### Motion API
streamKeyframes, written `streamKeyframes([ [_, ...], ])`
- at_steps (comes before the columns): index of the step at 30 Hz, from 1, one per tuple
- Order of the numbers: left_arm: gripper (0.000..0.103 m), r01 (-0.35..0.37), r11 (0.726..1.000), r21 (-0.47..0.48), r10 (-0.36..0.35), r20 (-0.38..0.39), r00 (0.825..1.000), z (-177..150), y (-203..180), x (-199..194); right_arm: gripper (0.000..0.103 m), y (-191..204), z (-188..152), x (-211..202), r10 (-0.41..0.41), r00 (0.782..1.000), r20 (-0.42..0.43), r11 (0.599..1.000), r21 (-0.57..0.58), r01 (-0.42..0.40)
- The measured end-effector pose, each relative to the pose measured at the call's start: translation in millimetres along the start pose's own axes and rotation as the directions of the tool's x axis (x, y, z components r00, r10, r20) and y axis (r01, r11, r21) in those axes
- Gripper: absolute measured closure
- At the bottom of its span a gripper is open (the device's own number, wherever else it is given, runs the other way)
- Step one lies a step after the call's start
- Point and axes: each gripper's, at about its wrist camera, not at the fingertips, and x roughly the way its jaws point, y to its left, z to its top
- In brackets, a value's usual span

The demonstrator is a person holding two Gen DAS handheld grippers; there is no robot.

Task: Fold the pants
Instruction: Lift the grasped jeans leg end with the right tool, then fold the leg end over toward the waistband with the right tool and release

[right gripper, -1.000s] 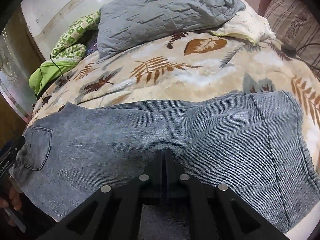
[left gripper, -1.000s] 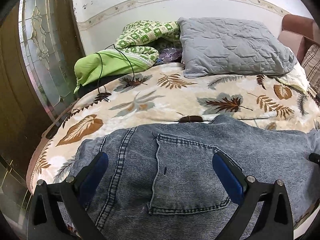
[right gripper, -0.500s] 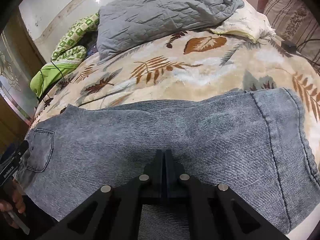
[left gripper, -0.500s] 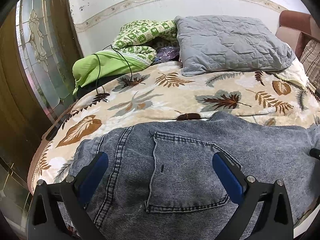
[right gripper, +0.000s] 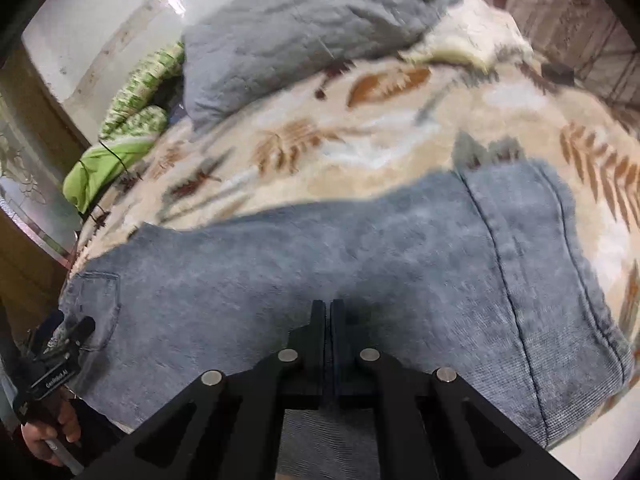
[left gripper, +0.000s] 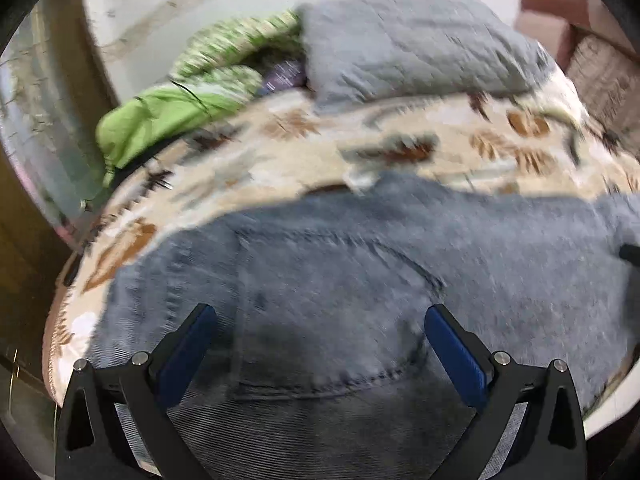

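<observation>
Left tongs (left gripper: 320,328) gaping wide, blue pads (left gripper: 188,344) spread to either side of the back pocket (left gripper: 320,312), nothing between them, poised over the waist end of the pants (left gripper: 400,260). The view is smeared, so contact with the denim cannot be told. Across to the right tongs (right gripper: 328,312): fingers pressed together, and cloth seems pinched between them at the near edge, though the fabric inside the gap is hard to make out. The jeans stretch crosswise ahead of both tools on the leaf-print blanket (right gripper: 360,128), long axis running side to side, pocket end far left, hem (right gripper: 560,260) off to the right. Looks like the right tongs have the nearer grip mid-leg; the left must close on the waist next.
</observation>
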Motion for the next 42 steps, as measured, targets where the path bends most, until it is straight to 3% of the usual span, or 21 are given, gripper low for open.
streamKeyframes([
  [3,0.000,-0.010,0.999,0.042,0.012,-0.044,0.999,-3.3,-10.5,7.3,0.098,-12.3,-0.1,-7.4,0.041,0.999,-0.003,0.998,0.040,-0.041],
  [8,0.000,-0.010,0.998,0.059,0.009,0.009,1.000,-1.7,-14.7,-3.7,0.098,-50.5,2.1,-47.7,0.118,0.987,0.110,0.976,0.170,-0.136],
  [11,0.000,0.025,0.996,0.082,-0.027,0.024,0.999,5.2,-26.2,-12.9,0.098,-91.4,-7.1,-76.2,0.165,0.967,0.193,0.923,0.316,-0.221],
  [13,0.000,0.079,0.992,0.099,-0.082,0.018,0.997,10.4,-40.4,-18.2,0.091,-112.7,-16.8,-89.1,0.193,0.957,0.215,0.885,0.383,-0.265],
  [14,0.000,0.109,0.988,0.113,-0.111,0.012,0.994,13.9,-50.8,-19.7,0.075,-120.9,-21.9,-94.2,0.199,0.956,0.216,0.871,0.407,-0.274],
  [15,0.000,0.132,0.983,0.128,-0.134,0.007,0.991,17.1,-61.8,-21.0,0.044,-128.5,-29.1,-100.0,0.204,0.954,0.220,0.856,0.432,-0.283],
  [17,0.000,0.165,0.973,0.163,-0.168,0.007,0.986,19.4,-83.8,-23.2,0.020,-138.6,-42.4,-110.5,0.221,0.940,0.259,0.825,0.465,-0.322],
  [18,0.000,0.174,0.968,0.181,-0.179,0.009,0.984,19.8,-93.2,-24.0,0.020,-142.8,-50.6,-115.2,0.226,0.933,0.279,0.810,0.479,-0.340],
  [22,0.000,0.203,0.949,0.242,-0.209,-0.001,0.978,17.4,-123.5,-24.6,0.020,-155.7,-62.0,-104.3,0.253,0.938,0.238,0.773,0.533,-0.344],
  [28,0.000,0.202,0.947,0.248,-0.203,-0.023,0.979,11.8,-128.0,-14.9,0.025,-155.9,-71.6,-66.6,0.306,0.937,0.170,0.713,0.611,-0.344],
  [33,0.000,0.242,0.953,0.185,-0.232,-0.073,0.970,11.5,-117.9,0.6,0.026,-160.9,-70.1,-53.8,0.292,0.934,0.207,0.683,0.638,-0.355],
  [37,0.000,0.260,0.949,0.177,-0.255,-0.053,0.966,11.6,-116.5,0.6,0.028,-161.7,-68.7,-52.9,0.275,0.928,0.250,0.675,0.638,-0.371],
  [39,0.000,0.270,0.947,0.176,-0.267,-0.042,0.963,10.7,-115.0,0.9,0.045,-163.1,-67.8,-53.6,0.265,0.925,0.271,0.671,0.637,-0.379],
  [41,0.000,0.286,0.945,0.162,-0.283,-0.041,0.958,10.4,-111.5,1.6,0.060,-166.3,-69.7,-59.5,0.281,0.897,0.340,0.648,0.622,-0.439],
  [42,0.000,0.291,0.944,0.156,-0.288,-0.037,0.957,10.5,-109.3,1.7,0.061,-167.1,-69.0,-63.7,0.280,0.881,0.381,0.642,0.607,-0.468],
])
